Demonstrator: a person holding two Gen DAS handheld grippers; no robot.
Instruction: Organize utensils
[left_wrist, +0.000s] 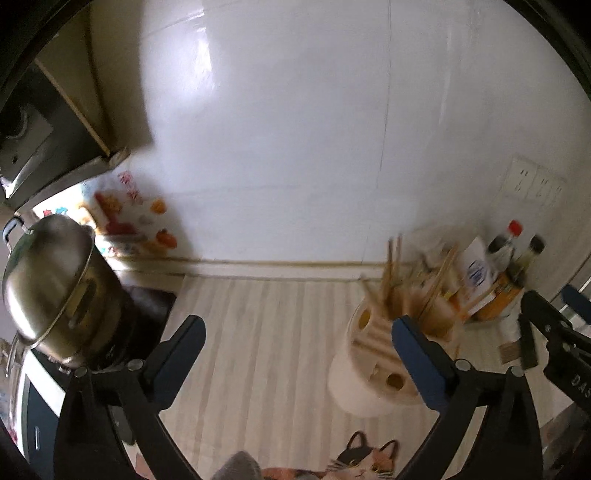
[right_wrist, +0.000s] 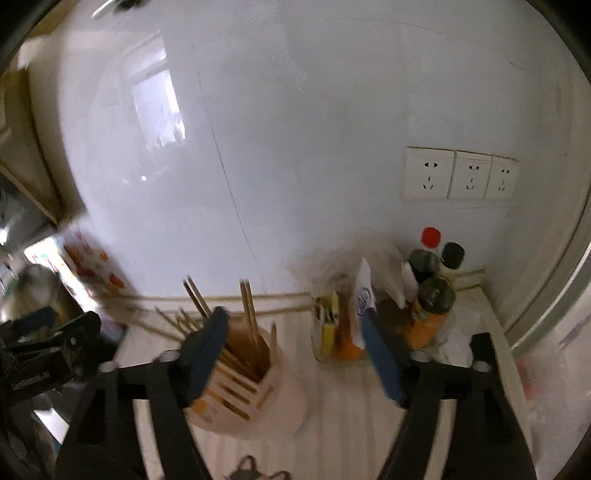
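Observation:
A white round utensil holder (left_wrist: 364, 373) with a wooden slotted top stands on the striped counter, with several wooden chopsticks (left_wrist: 393, 273) sticking up from it. It also shows in the right wrist view (right_wrist: 255, 391), with its chopsticks (right_wrist: 249, 310). My left gripper (left_wrist: 297, 332) is open and empty, its right finger in front of the holder. My right gripper (right_wrist: 293, 332) is open and empty, its left finger in front of the holder. The right gripper's body shows at the right edge of the left wrist view (left_wrist: 554, 343).
A steel pot with a lid (left_wrist: 55, 288) sits on a stove at the left. Sauce bottles (right_wrist: 432, 266), an orange jar (right_wrist: 428, 314) and packets (right_wrist: 343, 325) crowd the back right corner. Wall sockets (right_wrist: 460, 173) are above them. A cat-patterned item (left_wrist: 365, 461) lies at the counter's front.

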